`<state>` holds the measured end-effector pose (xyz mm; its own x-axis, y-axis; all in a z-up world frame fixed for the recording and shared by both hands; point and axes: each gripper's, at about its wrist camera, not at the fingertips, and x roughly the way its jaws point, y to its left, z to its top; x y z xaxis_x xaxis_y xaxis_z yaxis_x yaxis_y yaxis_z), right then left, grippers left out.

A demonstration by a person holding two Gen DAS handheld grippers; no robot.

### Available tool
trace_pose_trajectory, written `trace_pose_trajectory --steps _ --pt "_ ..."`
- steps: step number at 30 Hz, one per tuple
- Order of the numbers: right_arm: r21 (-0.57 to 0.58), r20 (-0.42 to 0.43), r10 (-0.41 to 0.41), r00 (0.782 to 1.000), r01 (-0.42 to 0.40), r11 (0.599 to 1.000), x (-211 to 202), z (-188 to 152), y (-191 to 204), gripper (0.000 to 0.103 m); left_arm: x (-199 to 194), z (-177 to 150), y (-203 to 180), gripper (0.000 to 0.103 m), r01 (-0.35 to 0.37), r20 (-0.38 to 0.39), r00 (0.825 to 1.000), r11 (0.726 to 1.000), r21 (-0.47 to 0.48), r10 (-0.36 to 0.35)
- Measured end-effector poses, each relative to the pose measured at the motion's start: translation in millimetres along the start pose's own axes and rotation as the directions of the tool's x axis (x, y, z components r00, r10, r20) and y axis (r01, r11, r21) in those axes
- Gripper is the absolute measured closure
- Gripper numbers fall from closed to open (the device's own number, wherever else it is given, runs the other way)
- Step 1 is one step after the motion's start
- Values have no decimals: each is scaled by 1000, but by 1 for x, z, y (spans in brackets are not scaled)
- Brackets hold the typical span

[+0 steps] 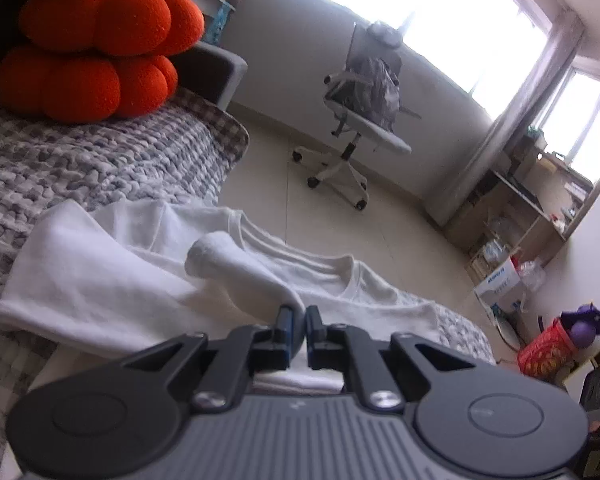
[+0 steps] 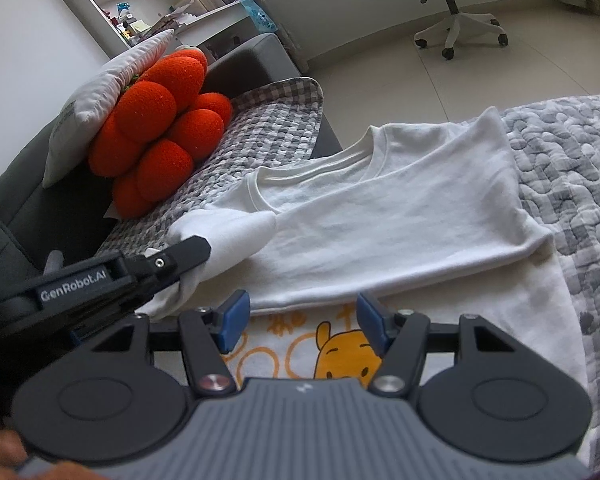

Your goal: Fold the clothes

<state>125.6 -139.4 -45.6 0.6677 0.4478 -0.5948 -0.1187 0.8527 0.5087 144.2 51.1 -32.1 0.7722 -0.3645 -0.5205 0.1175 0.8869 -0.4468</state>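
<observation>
White T-shirt [image 2: 380,220], half-folded on bed

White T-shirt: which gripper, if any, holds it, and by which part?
The left gripper is shut on the white T-shirt, pinching its sleeve. The right gripper is open, holding nothing.

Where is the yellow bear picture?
In the right wrist view, the yellow bear print sits low on the white T-shirt, just behind the open right claw.
</observation>
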Motion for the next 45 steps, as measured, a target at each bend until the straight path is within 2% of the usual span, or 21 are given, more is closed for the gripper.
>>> trace_pose_trajectory --steps 6,10,12,14,16,23,29,34,40,45 --pt "-1 -3 -3 1000 3 1000 1 0 1 39 7 -1 0 95 11 -69 998 999 40 -9" --pt "-2 -2 -4 1000 4 1000 1 0 1 37 8 -1 0 84 8 -93 996 998 67 -2" --pt "-3 0 -5 1000 5 1000 0 0 1 37 5 0 1 80 4 -94 996 998 66 2" --pt "-5 2 -5 1000 5 1000 0 0 2 37 0 4 3 70 4 -89 996 999 52 1" --pt "-9 4 -6 1000 6 1000 0 1 3 37 -6 8 7 64 0 -78 997 999 37 3" --pt "-38 8 -5 1000 5 999 2 5 13 34 -30 21 33 55 -72 -44 997 997 -33 71" --pt "-96 13 -3 1000 4 995 9 7 31 32 -47 30 63 52 -180 3 984 979 -101 181" --pt "-166 4 -11 1000 11 986 19 5 51 32 -47 33 87 54 -264 -10 964 955 -139 265" --pt "-294 2 -33 999 32 955 36 -2 80 32 -40 29 102 56 -307 -45 952 936 -170 304" --pt "-408 9 -111 994 105 907 61 -10 97 32 -40 28 106 56 -320 -49 947 931 -177 316"
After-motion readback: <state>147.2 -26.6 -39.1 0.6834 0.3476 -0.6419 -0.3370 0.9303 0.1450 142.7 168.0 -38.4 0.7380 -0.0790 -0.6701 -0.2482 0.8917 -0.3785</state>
